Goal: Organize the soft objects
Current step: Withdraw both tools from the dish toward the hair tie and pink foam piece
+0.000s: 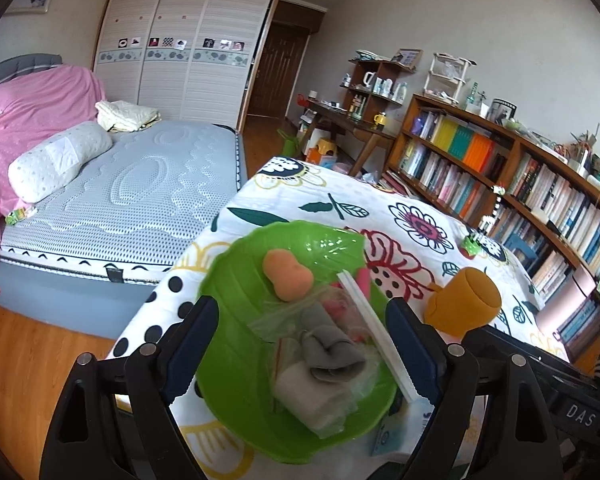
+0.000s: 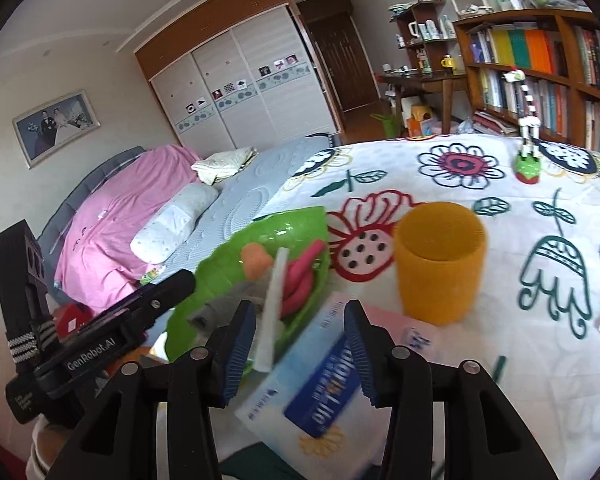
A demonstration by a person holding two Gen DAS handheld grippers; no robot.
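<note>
Bowl (image 1: 236, 280) holds sponge (image 1: 287, 275) and cloths; tissue pack (image 2: 324, 384) remains outside — left gripper (image 1: 300, 344) and right gripper (image 2: 300, 350) gape, empty.

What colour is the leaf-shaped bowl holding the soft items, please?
Bright green bowl, clearest in the left wrist view.

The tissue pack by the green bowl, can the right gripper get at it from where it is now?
Probably yes: the right gripper is open, the tissue pack lies right between its fingers, and nothing covers it.
</note>
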